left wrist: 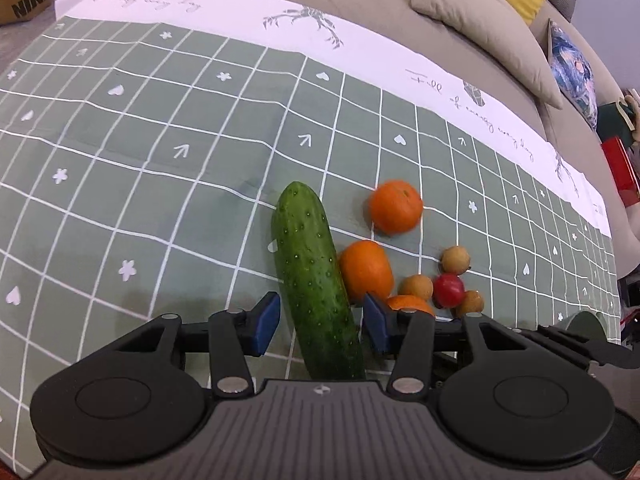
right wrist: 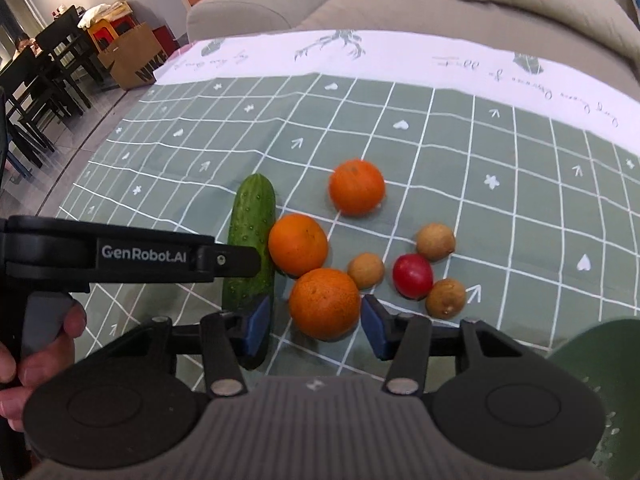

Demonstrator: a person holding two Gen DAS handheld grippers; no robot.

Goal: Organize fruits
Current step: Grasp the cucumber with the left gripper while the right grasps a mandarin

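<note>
Both claws low over the checked cloth [left wrist: 160,184], each lined up on its own piece. My left gripper [left wrist: 320,324] straddles the cucumber [left wrist: 308,272]: jaws apart, blue pads either side of it with a sliver of cloth showing, so not clamped yet as far as I can judge. My right gripper [right wrist: 316,326] brackets the nearest orange [right wrist: 324,303] the same way, pads just off the peel, nothing gripped. The fruit sits bunched in one patch, cucumber touching the middle orange [right wrist: 298,245], a third orange [right wrist: 356,187] a little apart, then three brown longans and a small red fruit [right wrist: 413,276] in a tight knot, which is presumably why I come in steeply, to avoid nudging neighbours. The right view alone shows the left tool's black body crossing the cucumber and the hand [right wrist: 44,344] on its grip, plus a dark green dish edge [right wrist: 600,360] at lower right (likely the destination). The left view hides most of the near orange behind its own finger.
</note>
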